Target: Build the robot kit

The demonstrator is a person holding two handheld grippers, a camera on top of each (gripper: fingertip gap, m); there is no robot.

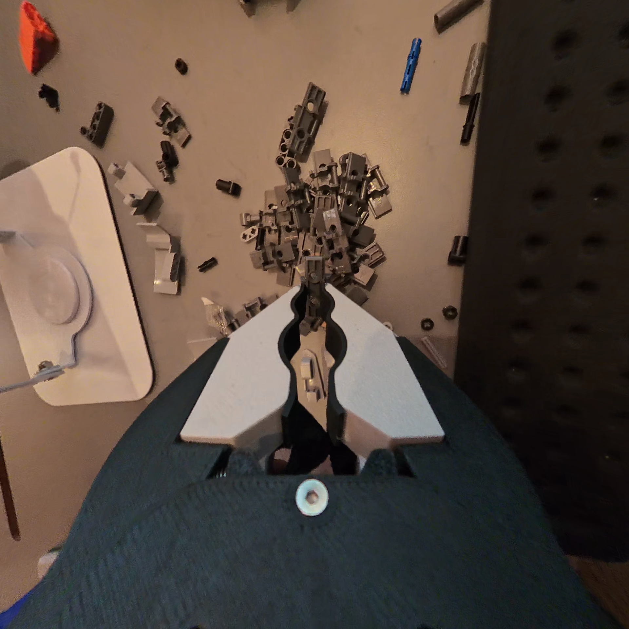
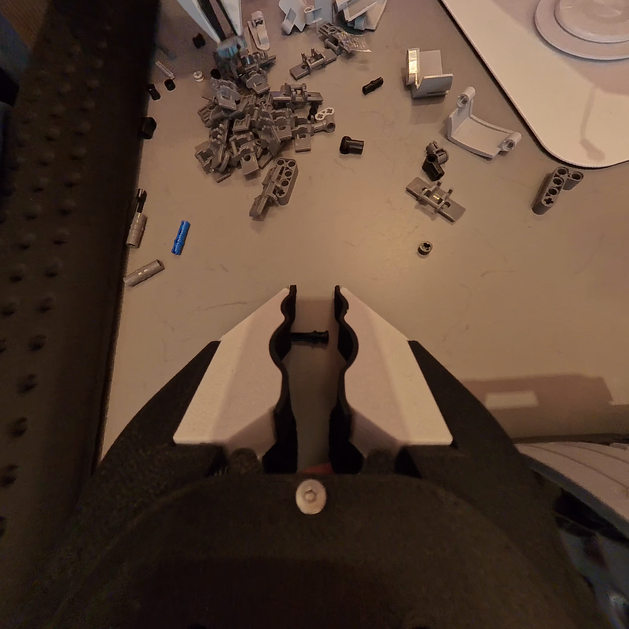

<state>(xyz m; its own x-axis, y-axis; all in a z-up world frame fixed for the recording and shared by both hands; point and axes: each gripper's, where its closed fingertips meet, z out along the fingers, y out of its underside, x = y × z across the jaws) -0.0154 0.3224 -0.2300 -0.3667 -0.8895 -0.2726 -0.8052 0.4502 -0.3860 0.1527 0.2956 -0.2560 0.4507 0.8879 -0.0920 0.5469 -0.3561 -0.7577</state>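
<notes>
Dark grey brick pile (image 1: 316, 221), blue pin (image 1: 410, 64), red piece (image 1: 35, 41), white tray (image 1: 68, 272), black pegboard (image 1: 558, 238).

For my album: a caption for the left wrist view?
Left gripper shut on a dark grey piece above a grey parts pile.

Both cameras sit just behind their own fingers and look steeply down on the grey table (image 1: 238, 51). The left wrist view hangs close over the grey pile (image 1: 316, 221), with the black pegboard (image 1: 551, 238) along its right edge. The right wrist view faces the opposite way (pegboard (image 2: 68, 238) on its left), farther from the pile (image 2: 258, 126). Both share the blue pin (image 1: 410, 64) (image 2: 180, 237) and white tray (image 1: 68, 272) (image 2: 510, 88).
</notes>
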